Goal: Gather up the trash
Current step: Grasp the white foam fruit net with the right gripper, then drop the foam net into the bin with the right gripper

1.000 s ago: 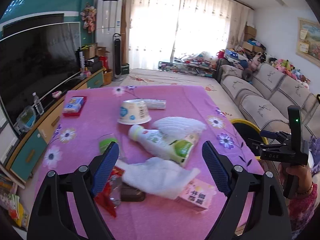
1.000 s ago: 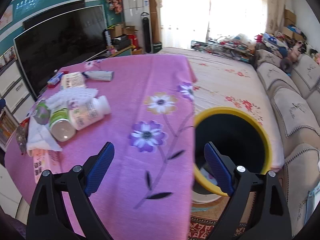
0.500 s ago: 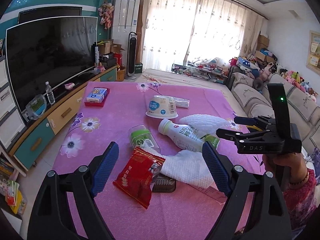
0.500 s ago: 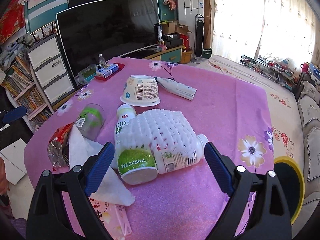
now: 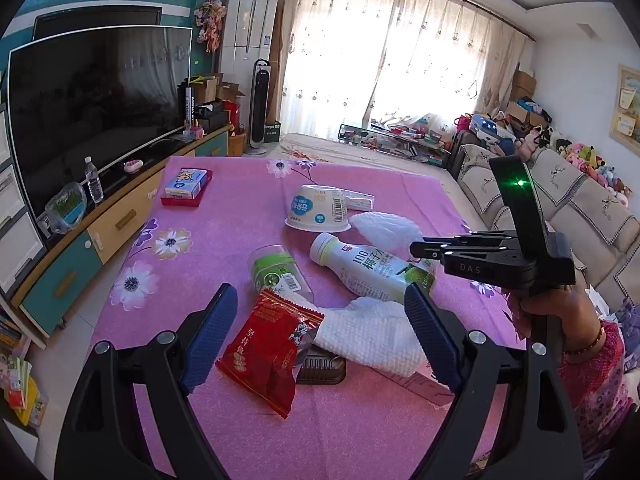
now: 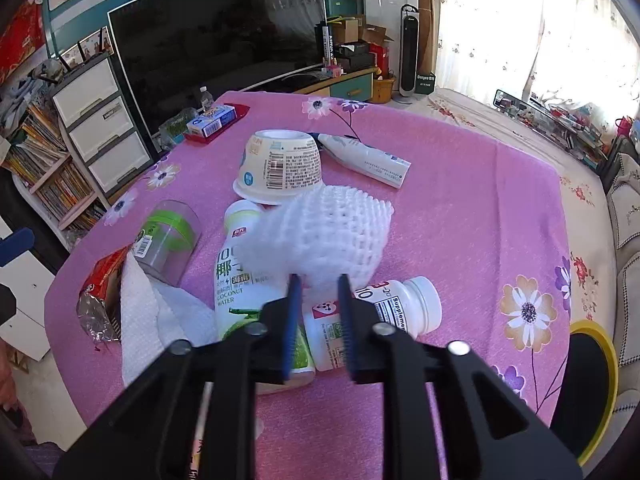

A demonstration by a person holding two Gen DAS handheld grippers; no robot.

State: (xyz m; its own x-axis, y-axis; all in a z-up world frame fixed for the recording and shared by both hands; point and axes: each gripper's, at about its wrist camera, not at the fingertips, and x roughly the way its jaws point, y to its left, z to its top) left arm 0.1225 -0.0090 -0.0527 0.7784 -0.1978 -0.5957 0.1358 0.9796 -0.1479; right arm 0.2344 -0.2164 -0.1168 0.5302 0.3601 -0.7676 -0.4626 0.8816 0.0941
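Observation:
Trash lies in a heap on the pink flowered tablecloth [image 5: 224, 208]. My right gripper [image 6: 319, 280] is shut on the near edge of a white foam net [image 6: 324, 236], which drapes over a coconut water bottle [image 6: 240, 280] and a white supplement bottle [image 6: 384, 312]. In the left wrist view the right gripper [image 5: 414, 247] reaches in from the right, held by a hand. My left gripper [image 5: 320, 296] stands open and empty just short of a red snack packet [image 5: 272, 348] and a white paper towel [image 5: 372, 336].
An upturned yoghurt cup [image 6: 280, 166], a white tube [image 6: 368, 158] and a clear jar with a green lid [image 6: 168, 240] lie further out. A blue box on a red tray [image 5: 186, 184] sits far left. A yellow-rimmed bin [image 6: 596, 360] stands right of the table.
The right gripper swung from above the yellow-rimmed bin over to the heap and its jaws closed on the foam net. The left gripper drew back a little and stays open.

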